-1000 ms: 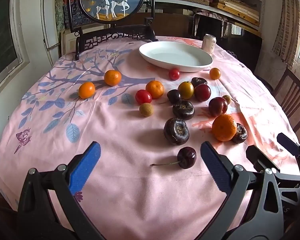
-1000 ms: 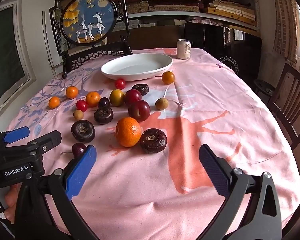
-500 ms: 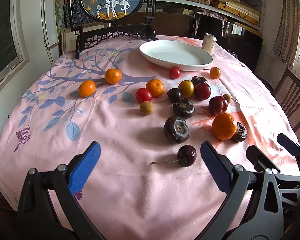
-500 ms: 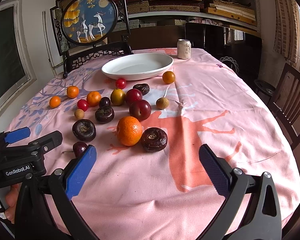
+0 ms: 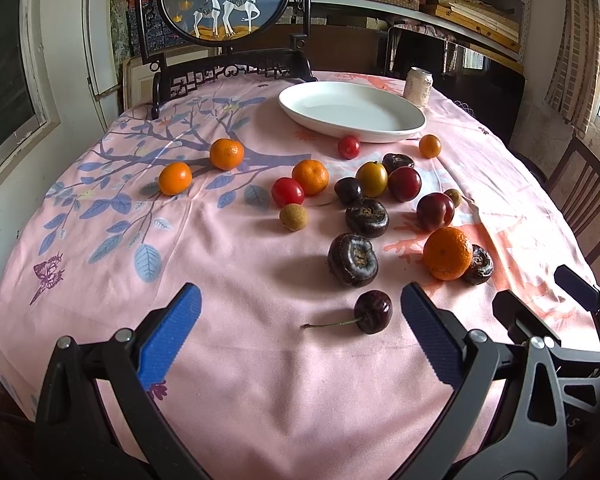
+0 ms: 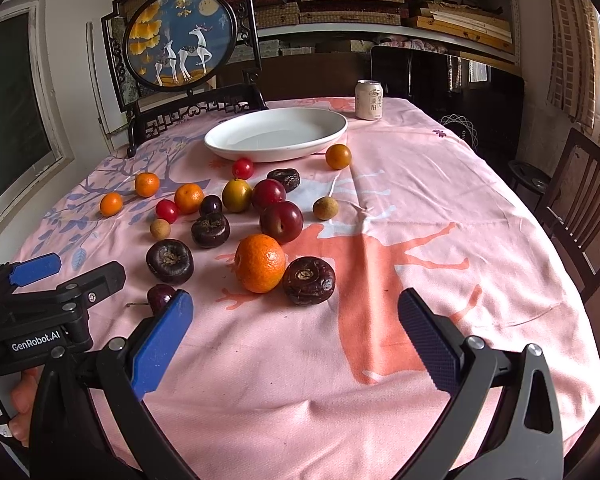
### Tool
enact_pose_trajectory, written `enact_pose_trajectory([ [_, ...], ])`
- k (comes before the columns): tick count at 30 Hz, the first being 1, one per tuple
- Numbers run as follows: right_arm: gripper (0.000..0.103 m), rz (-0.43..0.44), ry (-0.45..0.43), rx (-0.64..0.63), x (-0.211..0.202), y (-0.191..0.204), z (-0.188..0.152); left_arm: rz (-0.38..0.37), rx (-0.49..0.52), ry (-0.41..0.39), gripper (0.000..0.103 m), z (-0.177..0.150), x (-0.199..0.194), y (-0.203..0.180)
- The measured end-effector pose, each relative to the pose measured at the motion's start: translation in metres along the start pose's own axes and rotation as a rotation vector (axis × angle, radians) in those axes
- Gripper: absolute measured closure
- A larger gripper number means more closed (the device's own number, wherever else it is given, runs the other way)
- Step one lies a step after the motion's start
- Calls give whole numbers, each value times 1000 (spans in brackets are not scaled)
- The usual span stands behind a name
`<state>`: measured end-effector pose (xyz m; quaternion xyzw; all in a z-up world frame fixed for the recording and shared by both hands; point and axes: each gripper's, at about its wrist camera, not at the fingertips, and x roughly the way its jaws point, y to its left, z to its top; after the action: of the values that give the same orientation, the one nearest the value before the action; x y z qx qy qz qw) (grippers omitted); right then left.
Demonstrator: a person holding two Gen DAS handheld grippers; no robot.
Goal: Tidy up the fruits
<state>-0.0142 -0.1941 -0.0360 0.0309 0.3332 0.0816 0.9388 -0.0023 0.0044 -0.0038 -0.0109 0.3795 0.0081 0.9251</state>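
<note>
With both the left gripper and right gripper spread empty, the left best centred on the stemmed cherry, pinching softly before carrying it to the white platter.

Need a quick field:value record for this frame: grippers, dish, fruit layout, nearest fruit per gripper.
left gripper: jaws open, holding nothing, low over the tablecloth
right gripper: jaws open, holding nothing
dish: white, oval, no fruit in it, far side of table
fruit: all loose on the cloth, clustered short of the dish
nearest to left gripper: cherry with stem, just ahead, by its right jaw
nearest to right gripper: large orange and dark wrinkled fruit, side by side
can: upright behind the dish
</note>
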Motion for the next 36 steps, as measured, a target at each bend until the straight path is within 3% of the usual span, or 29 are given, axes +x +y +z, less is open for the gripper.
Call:
enact_pose_trajectory([
  [36, 1, 1, 1, 2, 0, -2, -1, -3, 4, 12, 2, -4, -1, -2],
])
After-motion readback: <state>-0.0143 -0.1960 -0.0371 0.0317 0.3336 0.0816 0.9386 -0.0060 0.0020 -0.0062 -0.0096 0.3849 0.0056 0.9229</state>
